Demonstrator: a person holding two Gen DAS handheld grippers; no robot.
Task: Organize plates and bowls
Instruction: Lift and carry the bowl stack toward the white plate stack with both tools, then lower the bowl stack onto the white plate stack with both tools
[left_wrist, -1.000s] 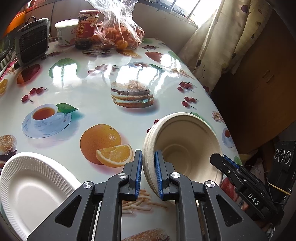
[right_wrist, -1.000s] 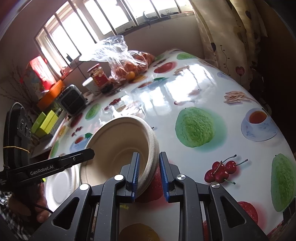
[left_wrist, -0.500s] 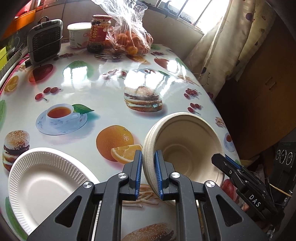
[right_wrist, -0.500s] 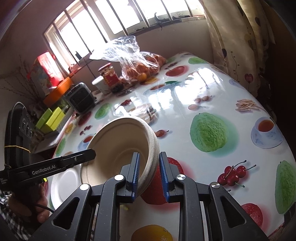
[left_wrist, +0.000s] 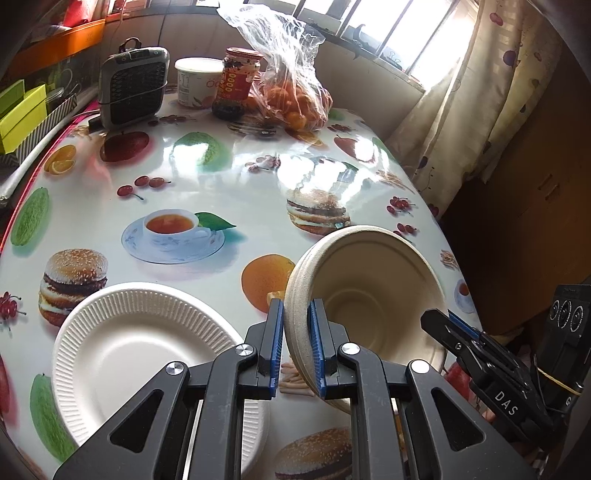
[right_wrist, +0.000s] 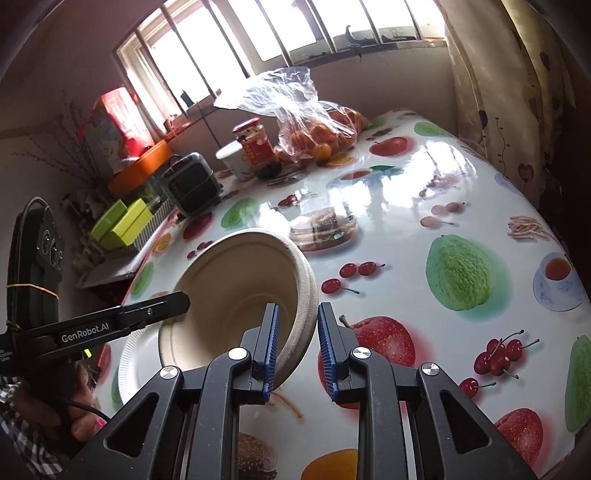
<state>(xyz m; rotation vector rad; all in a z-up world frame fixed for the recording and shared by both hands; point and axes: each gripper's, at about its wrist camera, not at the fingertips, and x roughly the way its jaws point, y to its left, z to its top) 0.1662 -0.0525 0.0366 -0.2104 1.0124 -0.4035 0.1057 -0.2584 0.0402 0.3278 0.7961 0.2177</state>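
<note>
A beige stack of nested bowls (left_wrist: 369, 288) hangs tilted above the fruit-print table (left_wrist: 221, 177), held from both sides. My left gripper (left_wrist: 297, 306) is shut on its left rim. My right gripper (left_wrist: 454, 325) clamps the opposite rim. In the right wrist view the bowls (right_wrist: 229, 295) sit between my right gripper (right_wrist: 297, 305), shut on the right rim, and my left gripper (right_wrist: 166, 306) at the left rim. A white ribbed paper plate (left_wrist: 136, 343) lies on the table just left of the bowls, and the plate (right_wrist: 136, 354) shows partly under them.
At the table's far end stand a small grey heater (left_wrist: 133, 88), a white tub (left_wrist: 197, 81), a red-lidded jar (left_wrist: 240, 77) and a plastic bag of oranges (left_wrist: 291, 92). Green boxes (left_wrist: 22, 114) sit off the left edge. A curtain (left_wrist: 480, 92) and a wooden cabinet (left_wrist: 535, 184) are on the right.
Both grippers have risen with the bowls and shifted left toward the white plate, which now shows more fully. Both grips are unchanged.
</note>
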